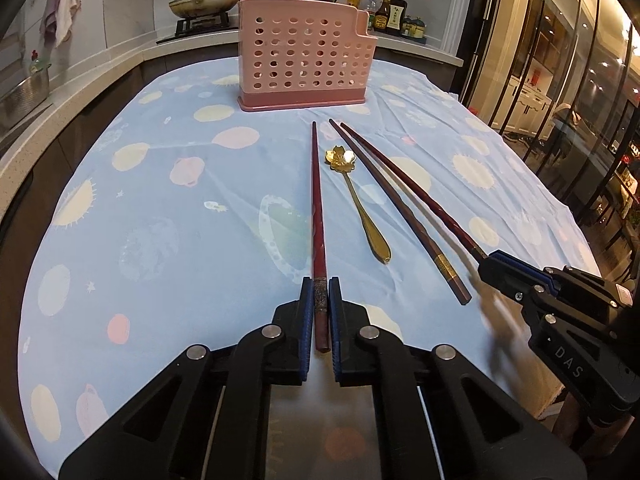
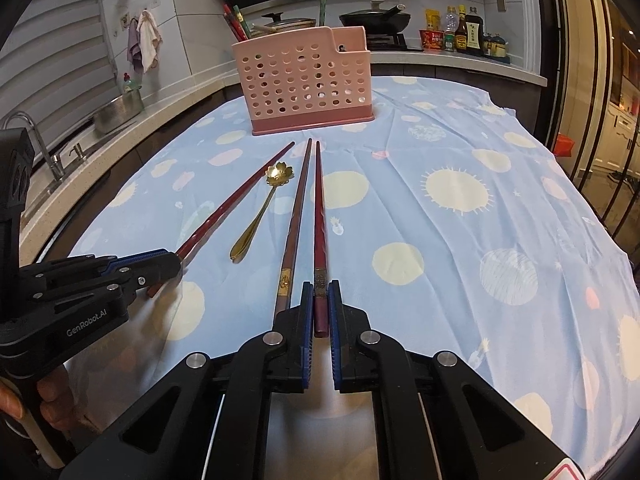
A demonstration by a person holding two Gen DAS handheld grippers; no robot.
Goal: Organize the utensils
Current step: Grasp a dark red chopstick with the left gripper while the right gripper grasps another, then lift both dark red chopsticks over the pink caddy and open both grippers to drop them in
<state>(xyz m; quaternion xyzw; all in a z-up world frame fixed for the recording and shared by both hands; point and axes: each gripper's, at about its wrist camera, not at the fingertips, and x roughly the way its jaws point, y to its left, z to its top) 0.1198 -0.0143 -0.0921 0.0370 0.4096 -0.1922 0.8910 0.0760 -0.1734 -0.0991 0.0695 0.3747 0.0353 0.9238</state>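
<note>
On the blue patterned tablecloth (image 1: 160,200) lie three chopsticks and a gold flower spoon (image 1: 362,204), all pointing at the pink perforated holder (image 1: 304,60). My left gripper (image 1: 320,284) is shut on the thick end of the leftmost red chopstick (image 1: 317,200). In the right wrist view, my right gripper (image 2: 320,286) is shut on the thick end of the rightmost red chopstick (image 2: 319,216). A brown chopstick (image 2: 296,216) lies free beside it, and the spoon (image 2: 260,208) sits further left. The left gripper (image 2: 176,258) shows at the left edge there; the right gripper (image 1: 486,262) shows at the right of the left view. The holder (image 2: 304,80) holds several chopsticks.
A kitchen counter wraps behind and to the left, with a sink and tap (image 2: 36,148), pans on a stove (image 1: 204,0) and sauce bottles (image 2: 464,34). The table's right edge (image 1: 580,248) drops off near glass doors. A hand (image 2: 52,400) grips the left tool.
</note>
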